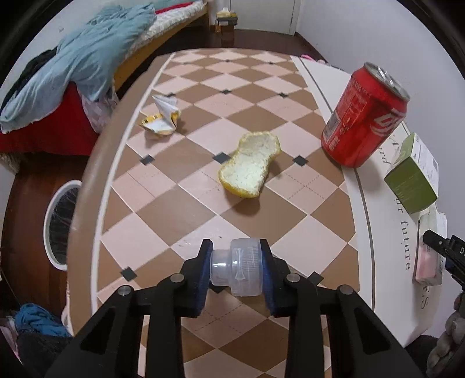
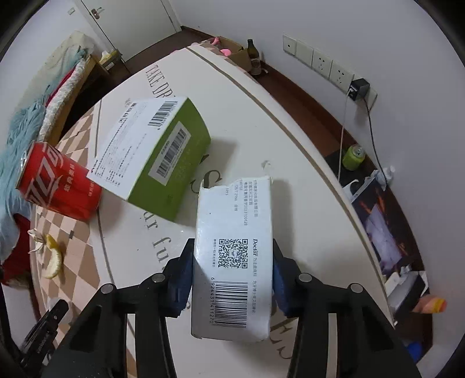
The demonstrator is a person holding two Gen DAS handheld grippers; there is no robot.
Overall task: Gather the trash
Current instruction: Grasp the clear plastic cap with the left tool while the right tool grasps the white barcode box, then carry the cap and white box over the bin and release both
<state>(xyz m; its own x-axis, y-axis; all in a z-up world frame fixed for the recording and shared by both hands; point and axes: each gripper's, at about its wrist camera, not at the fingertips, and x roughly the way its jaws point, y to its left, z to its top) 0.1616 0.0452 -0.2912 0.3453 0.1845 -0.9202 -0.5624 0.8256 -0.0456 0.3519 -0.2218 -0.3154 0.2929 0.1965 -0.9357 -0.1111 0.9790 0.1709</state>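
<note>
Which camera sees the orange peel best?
The left wrist view. The orange peel lies whole and near the middle on the checkered table, its pale inside facing up. The right wrist view catches the peel only small and edge-on near the left border.

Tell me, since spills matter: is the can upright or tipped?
Upright: the can stands on its base, opened top up.

White walls [image 2: 232, 26], dark wood floor [image 2: 305, 87]. Bed [image 1: 174, 26] at far side w/ blue blanket [image 1: 87, 58] heaped on it. Row of wall sockets [image 2: 319, 61], black charger [image 2: 359, 88] plugged in. White door [image 2: 122, 17] in corner.
</note>
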